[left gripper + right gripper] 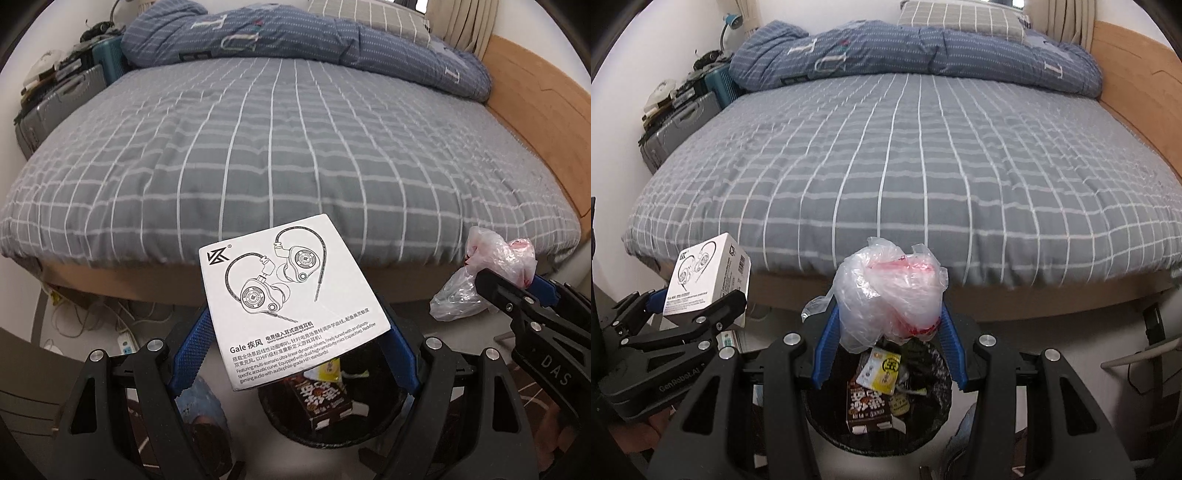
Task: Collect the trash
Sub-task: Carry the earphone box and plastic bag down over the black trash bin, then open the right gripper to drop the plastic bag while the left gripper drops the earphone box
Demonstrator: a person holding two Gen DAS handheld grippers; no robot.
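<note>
L gripper (295, 325): tilted steeply down, blue pads wide apart but clamped on both sides of white earphone box (284, 295); box sticks up out of the claw, printed face toward cam.
R gripper (886, 332): same steep down tilt, pads pressed onto crumpled clear plastic bag (890, 295) w/ red print; bag bulges above the fingers.
Rel. pose: the two grippers side by side, near each other, not touching; in L view the R gripper shows at right edge w/ bag (480, 273), in R view the L one at left w/ box (709, 280).
Trash bin (934, 435): black, round, on floor directly below both claws, near end of the bed; already holds a dark carton (868, 406) and a yellow-white packet (882, 369).
Box vs bin: above rim, not inside.
Bag vs bin: above the opening, lower edge just over the packet; touching or not, can't tell.
Bed (295, 147): grey checked sheet, far side has blue duvet (295, 40).
Suitcases (62, 99): far left by wall.
</note>
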